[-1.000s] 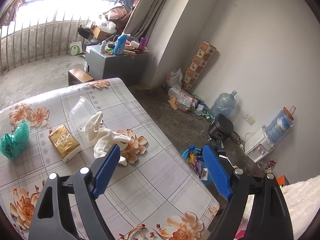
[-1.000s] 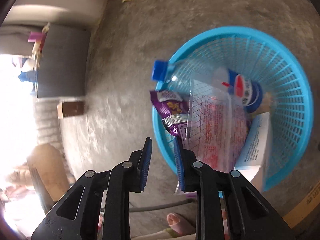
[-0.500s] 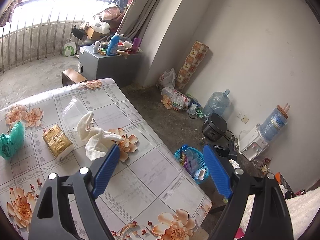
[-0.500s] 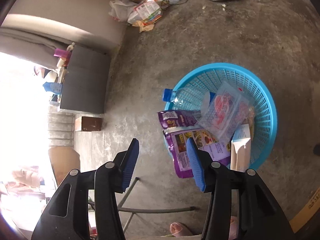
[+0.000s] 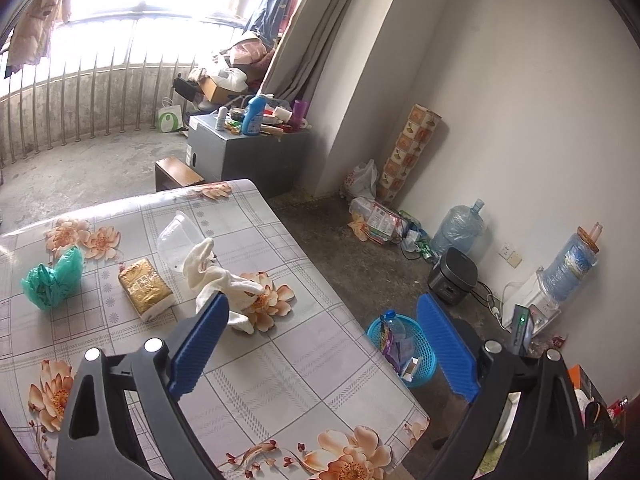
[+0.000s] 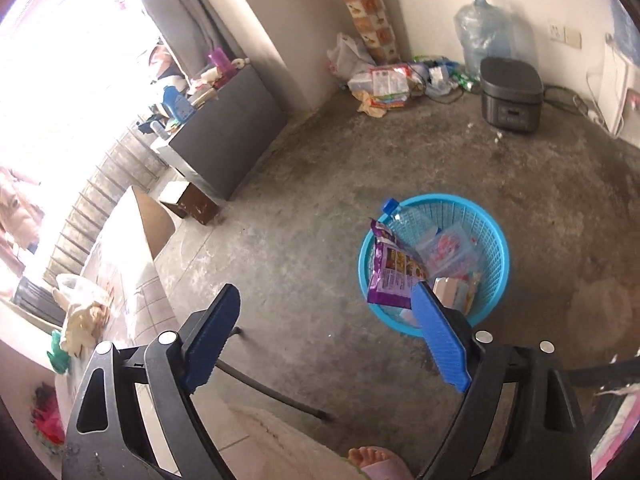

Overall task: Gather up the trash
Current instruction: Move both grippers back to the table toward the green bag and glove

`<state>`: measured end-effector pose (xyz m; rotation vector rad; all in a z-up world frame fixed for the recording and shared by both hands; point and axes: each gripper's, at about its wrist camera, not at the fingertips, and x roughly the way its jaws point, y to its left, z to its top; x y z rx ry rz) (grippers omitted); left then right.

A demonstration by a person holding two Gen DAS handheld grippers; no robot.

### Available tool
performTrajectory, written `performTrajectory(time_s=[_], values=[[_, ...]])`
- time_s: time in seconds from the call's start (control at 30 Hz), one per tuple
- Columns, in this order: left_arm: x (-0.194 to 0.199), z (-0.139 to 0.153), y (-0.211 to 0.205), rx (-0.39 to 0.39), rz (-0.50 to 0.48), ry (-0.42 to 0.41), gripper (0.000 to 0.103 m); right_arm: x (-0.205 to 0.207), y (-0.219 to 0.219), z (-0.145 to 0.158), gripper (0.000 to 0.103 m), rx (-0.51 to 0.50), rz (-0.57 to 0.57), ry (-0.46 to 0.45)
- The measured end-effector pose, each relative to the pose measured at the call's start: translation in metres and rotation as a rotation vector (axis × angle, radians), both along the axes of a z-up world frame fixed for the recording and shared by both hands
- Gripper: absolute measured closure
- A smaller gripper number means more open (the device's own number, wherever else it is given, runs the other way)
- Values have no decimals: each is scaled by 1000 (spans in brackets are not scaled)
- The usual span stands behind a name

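A blue mesh basket (image 6: 494, 236) stands on the concrete floor with a purple snack wrapper (image 6: 390, 270), a clear bottle with a blue cap (image 6: 396, 214) and other packets in it. My right gripper (image 6: 326, 328) hangs above the floor left of the basket, its jaws opening, nothing between them. On the flowered tablecloth (image 5: 280, 380) lie a crumpled white cloth (image 5: 218, 276), a clear plastic cup (image 5: 178, 240), a gold packet (image 5: 146, 288) and a green bag (image 5: 52, 278). My left gripper (image 5: 322, 336) hovers over the table's near part, jaws opening and empty. The basket (image 5: 424, 350) shows past the table edge.
A grey cabinet (image 5: 240, 152) with bottles stands by the curtain. Along the wall sit a rice cooker (image 5: 454, 276), a water jug (image 5: 458, 228), a water dispenser (image 5: 560, 280) and a heap of bags (image 5: 374, 216). A bare foot (image 6: 370, 458) shows at the right wrist view's bottom.
My right gripper rose away from the basket and its jaws went from nearly shut to wide; the purple wrapper now rests in the basket. The left gripper lifted slightly and opened a little wider.
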<state>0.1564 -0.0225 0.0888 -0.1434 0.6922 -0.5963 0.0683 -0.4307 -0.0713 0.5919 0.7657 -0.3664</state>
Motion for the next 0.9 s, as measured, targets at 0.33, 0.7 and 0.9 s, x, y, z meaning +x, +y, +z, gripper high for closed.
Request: performTrajectory(time_s=[0.33, 0.7, 0.9], values=[[8, -2, 18, 14, 95, 24, 9, 7, 47, 31, 8, -132, 106, -22], [12, -10, 34, 32, 169, 53, 10, 14, 112, 43, 8, -169, 262, -30], [12, -12, 34, 44, 167, 57, 9, 19, 142, 46, 8, -226, 349, -15]])
